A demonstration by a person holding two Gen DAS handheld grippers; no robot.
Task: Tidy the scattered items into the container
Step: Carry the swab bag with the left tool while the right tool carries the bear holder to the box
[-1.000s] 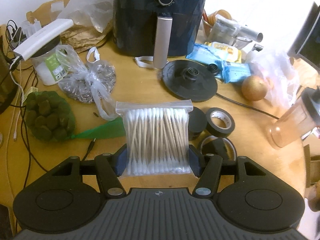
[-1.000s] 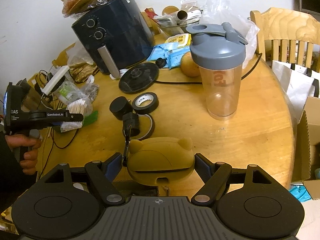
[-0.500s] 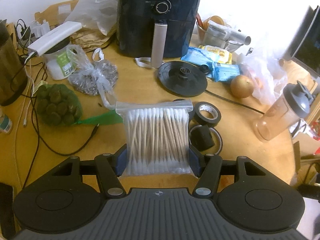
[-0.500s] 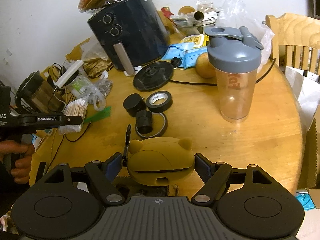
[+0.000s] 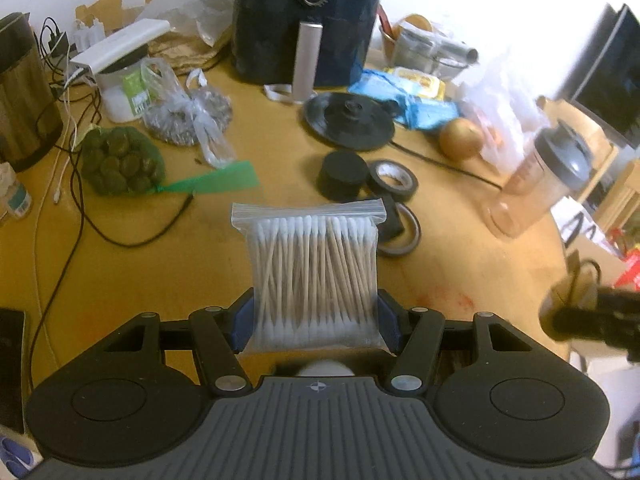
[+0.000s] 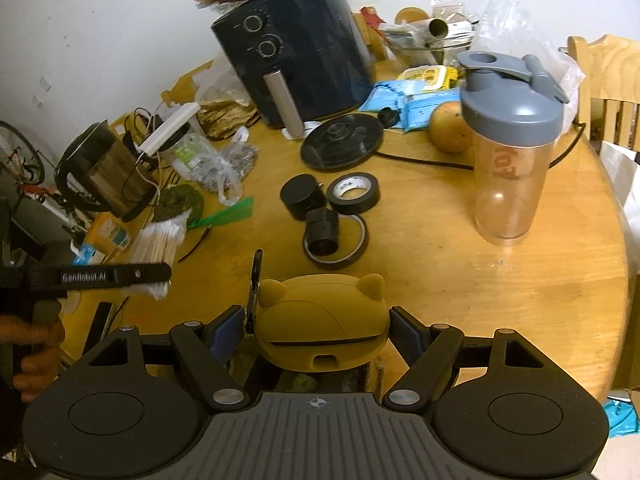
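Note:
A clear zip bag of cotton swabs (image 5: 314, 272) stands upright between the blue pads of my left gripper (image 5: 316, 320), which is shut on it above the wooden table (image 5: 120, 280). The right wrist view shows the same bag (image 6: 160, 244) held at the left by a hand. My right gripper (image 6: 316, 332) is shut on a yellow bear-eared case (image 6: 320, 320) with a black clip hanging at its left side, over the table's near edge. The right gripper appears as a dark blur (image 5: 592, 320) at the right of the left wrist view.
On the table lie a black tape roll (image 6: 353, 192), a black cap (image 6: 302, 196), a black cylinder on a ring (image 6: 322, 232), a shaker bottle (image 6: 510, 152), an air fryer (image 6: 296, 52), a kettle base (image 6: 340, 146), a green net bag (image 5: 120, 160) and cables (image 5: 80, 216).
My left gripper has drawn back from the air fryer towards the table's near side, still holding the swab bag. The right gripper rolled slightly, with the yellow case still in it.

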